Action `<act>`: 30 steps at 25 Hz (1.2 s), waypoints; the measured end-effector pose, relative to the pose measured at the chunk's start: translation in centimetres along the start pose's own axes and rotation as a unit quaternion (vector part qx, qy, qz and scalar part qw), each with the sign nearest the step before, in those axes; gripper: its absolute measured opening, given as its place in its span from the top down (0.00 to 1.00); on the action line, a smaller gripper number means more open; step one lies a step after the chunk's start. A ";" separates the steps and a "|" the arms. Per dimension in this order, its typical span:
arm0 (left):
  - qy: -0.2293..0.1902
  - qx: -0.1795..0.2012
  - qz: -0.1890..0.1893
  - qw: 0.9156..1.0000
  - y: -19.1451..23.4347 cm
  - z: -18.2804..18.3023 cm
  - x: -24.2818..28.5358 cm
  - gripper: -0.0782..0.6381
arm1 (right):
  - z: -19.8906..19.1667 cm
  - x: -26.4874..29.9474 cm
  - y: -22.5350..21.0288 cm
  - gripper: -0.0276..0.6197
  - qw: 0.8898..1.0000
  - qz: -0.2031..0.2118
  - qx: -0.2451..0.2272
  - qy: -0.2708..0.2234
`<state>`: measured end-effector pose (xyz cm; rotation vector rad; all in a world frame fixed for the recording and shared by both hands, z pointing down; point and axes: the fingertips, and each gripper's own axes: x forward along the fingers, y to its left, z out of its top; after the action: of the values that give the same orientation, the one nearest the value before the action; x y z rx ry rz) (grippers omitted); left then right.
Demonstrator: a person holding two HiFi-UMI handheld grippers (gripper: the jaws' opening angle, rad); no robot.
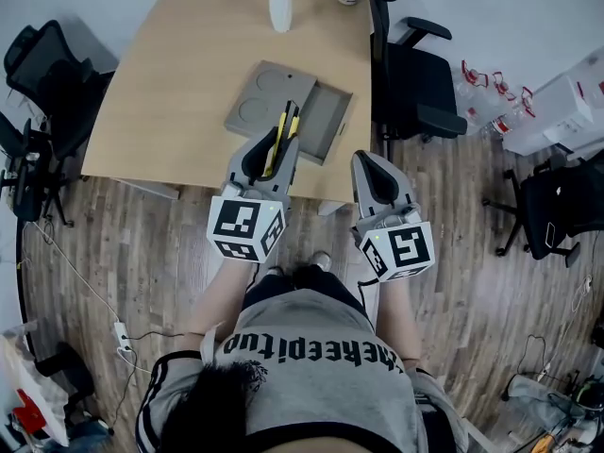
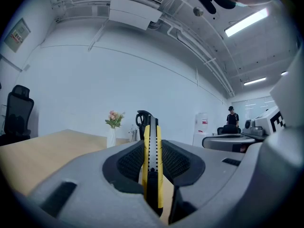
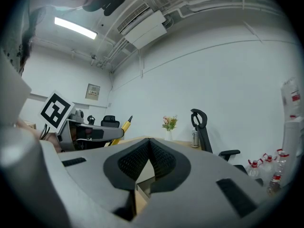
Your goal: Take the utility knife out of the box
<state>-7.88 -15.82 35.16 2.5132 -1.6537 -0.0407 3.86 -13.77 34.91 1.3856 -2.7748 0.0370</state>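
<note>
Left gripper (image 2: 152, 148) tight on utility knife (image 2: 153, 179) — rear end hidden; right gripper (image 3: 149, 151) closed, empty.

Wood-plank floor (image 1: 472, 281), tan table (image 1: 170, 92), black office chairs (image 1: 415, 83), white walls (image 2: 95, 89)

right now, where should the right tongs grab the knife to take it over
The front end of the utility knife, sticking out past the left tongs. Probably come from above, pads on its flat yellow sides: it stands on edge, slider up.
</note>
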 end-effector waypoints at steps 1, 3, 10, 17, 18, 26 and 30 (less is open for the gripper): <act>-0.003 -0.001 -0.002 1.000 0.3 0.2 -0.5 0.72 | 0.2 -0.1 0.5 0.95 1.000 -0.003 0.001 -0.001; -0.010 -0.004 -0.006 1.000 0.9 0.7 -1.4 0.72 | 0.5 -0.2 1.4 0.95 1.000 -0.009 -0.001 -0.003; -0.030 -0.006 -0.024 0.999 2.0 2.0 -4.4 0.72 | 1.6 -1.1 4.1 0.95 0.999 -0.030 -0.018 -0.005; -0.042 -0.009 -0.042 0.998 2.4 2.5 -7.5 0.72 | 2.2 -2.9 6.8 0.95 0.998 -0.056 -0.023 -0.009; -0.044 -0.009 -0.044 0.998 2.4 2.6 -8.0 0.72 | 2.3 -3.2 7.1 0.95 0.998 -0.058 -0.025 -0.010; -0.059 -0.009 -0.057 0.997 2.4 3.0 -11.6 0.72 | 2.5 -5.3 10.0 0.95 0.996 -0.075 -0.035 -0.012; -0.068 -0.005 -0.063 0.996 2.2 3.3 -12.8 0.72 | 2.6 -6.4 11.0 0.95 0.996 -0.087 -0.031 -0.019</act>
<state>-15.33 -5.24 31.50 2.6574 -1.5328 -0.2361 -1.20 -2.16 31.98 1.6208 -2.6480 -0.0794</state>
